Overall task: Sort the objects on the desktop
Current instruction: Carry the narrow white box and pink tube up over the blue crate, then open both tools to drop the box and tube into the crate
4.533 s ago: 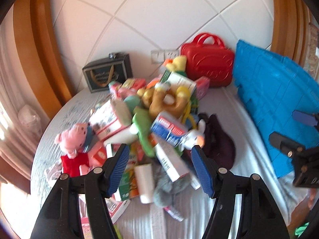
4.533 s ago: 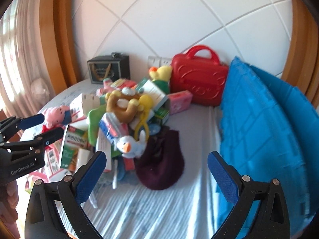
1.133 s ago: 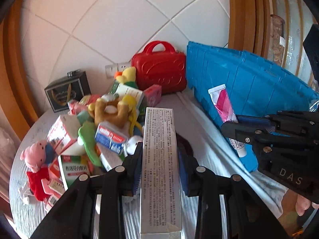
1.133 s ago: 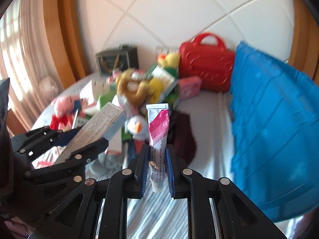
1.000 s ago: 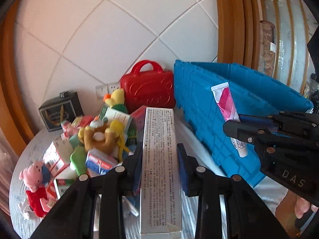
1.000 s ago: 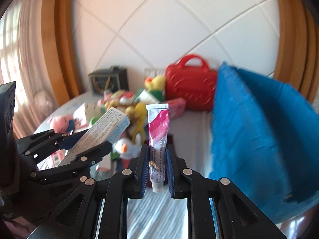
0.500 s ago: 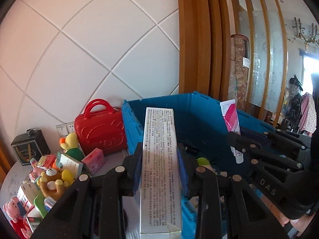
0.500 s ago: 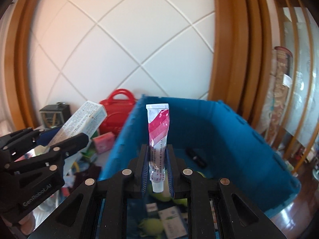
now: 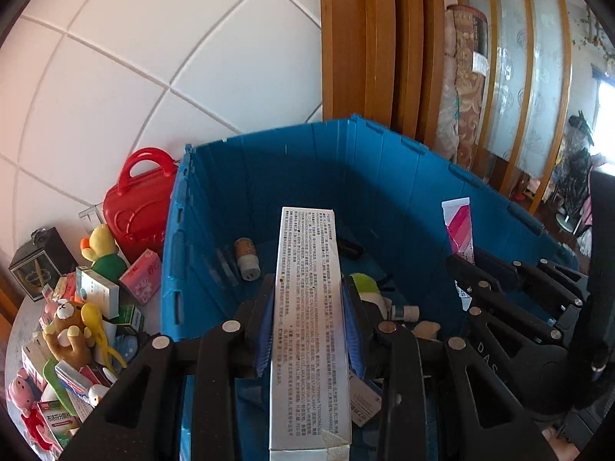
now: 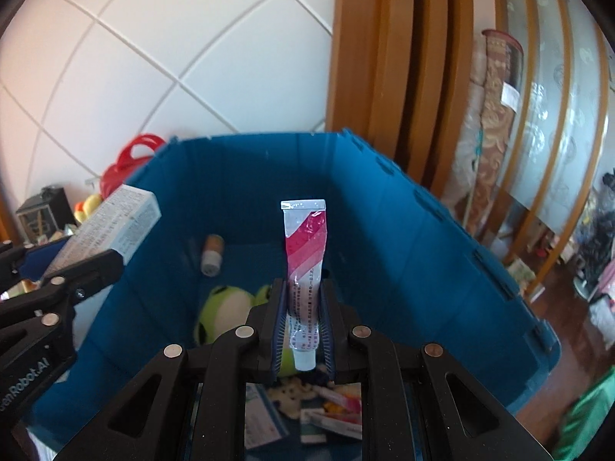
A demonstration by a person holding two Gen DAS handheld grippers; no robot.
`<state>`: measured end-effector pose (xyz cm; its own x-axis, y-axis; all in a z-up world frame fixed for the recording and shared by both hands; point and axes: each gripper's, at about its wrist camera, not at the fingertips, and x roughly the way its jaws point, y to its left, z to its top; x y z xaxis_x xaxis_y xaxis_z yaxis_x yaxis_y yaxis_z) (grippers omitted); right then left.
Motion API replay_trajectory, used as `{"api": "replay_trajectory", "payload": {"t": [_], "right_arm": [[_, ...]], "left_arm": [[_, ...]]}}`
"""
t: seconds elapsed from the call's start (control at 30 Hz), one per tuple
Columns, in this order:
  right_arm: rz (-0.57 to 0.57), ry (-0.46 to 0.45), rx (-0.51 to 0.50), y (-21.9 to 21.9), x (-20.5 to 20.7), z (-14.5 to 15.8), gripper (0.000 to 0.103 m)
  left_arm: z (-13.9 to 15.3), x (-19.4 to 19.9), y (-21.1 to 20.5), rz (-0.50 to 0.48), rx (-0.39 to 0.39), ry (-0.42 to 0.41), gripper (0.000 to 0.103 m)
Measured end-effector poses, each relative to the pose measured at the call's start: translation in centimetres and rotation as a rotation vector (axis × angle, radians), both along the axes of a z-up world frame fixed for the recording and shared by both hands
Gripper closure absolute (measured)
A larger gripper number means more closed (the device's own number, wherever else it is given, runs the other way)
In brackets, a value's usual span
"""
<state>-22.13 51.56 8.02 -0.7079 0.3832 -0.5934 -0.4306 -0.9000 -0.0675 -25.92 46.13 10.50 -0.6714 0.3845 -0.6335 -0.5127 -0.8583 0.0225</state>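
Both tools moved from table pile to above blue crate (image 9: 215,207). Left tool (image 9: 307,322) clamped on long white box (image 9: 307,307). Right tool (image 10: 301,322) narrow, pinching pink-striped tube (image 10: 305,253) upright over crate interior.

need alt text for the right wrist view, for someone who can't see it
The right gripper is shut on a pink-and-white striped tube, held upright over an open blue plastic crate that holds green plush toys and small boxes. At left, the left gripper holds a long white printed carton.
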Motion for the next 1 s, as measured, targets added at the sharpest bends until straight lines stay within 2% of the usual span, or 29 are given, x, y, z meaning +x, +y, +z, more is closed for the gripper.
{"api": "replay_trajectory", "payload": {"t": [0.23, 0.53, 0.6, 0.63, 0.67, 0.7, 0.73, 0.8, 0.9, 1.0], "right_arm": [[-0.028, -0.081, -0.002, 1.5, -0.5, -2.4, 0.086], [-0.062, -0.082, 0.04, 2.5, -0.4, -2.2, 0.085], [-0.065, -0.076, 0.047, 2.6, -0.4, -1.9, 0.083], [-0.067, -0.071, 0.049, 2.6, -0.3, -1.8, 0.08], [-0.07, -0.068, 0.05, 2.6, -0.2, -1.6, 0.077], [-0.072, -0.065, 0.051, 2.6, -0.2, -1.5, 0.068], [-0.072, -0.06, 0.05, 2.7, -0.1, -1.4, 0.052], [-0.071, -0.048, 0.054, 2.6, 0.2, -1.2, 0.033], [-0.071, -0.033, 0.057, 2.4, 0.5, -0.9, 0.027], [-0.073, -0.012, 0.057, 2.3, 0.8, -0.5, 0.009]], "left_arm": [[-1.1, -0.5, 1.1, -0.013, -0.032, -0.049, 0.072], [-1.3, -0.1, 1.2, -0.017, -0.037, -0.046, 0.071], [-1.3, -0.2, 1.1, -0.012, -0.034, -0.051, 0.067], [-1.3, -0.2, 1.0, -0.011, -0.031, -0.052, 0.063], [-1.2, -0.2, 0.9, -0.015, -0.024, -0.052, 0.055], [-1.1, -0.2, 0.7, -0.017, -0.015, -0.051, 0.051], [-1.0, -0.1, 0.6, -0.013, -0.01, -0.044, 0.05], [-0.8, 0.2, 0.4, -0.011, -0.005, -0.02, 0.047], [-0.4, 0.6, 0.0, -0.01, -0.001, 0.005, 0.044], [0.2, 1.1, -0.7, -0.012, 0.007, 0.037, 0.041]]}}
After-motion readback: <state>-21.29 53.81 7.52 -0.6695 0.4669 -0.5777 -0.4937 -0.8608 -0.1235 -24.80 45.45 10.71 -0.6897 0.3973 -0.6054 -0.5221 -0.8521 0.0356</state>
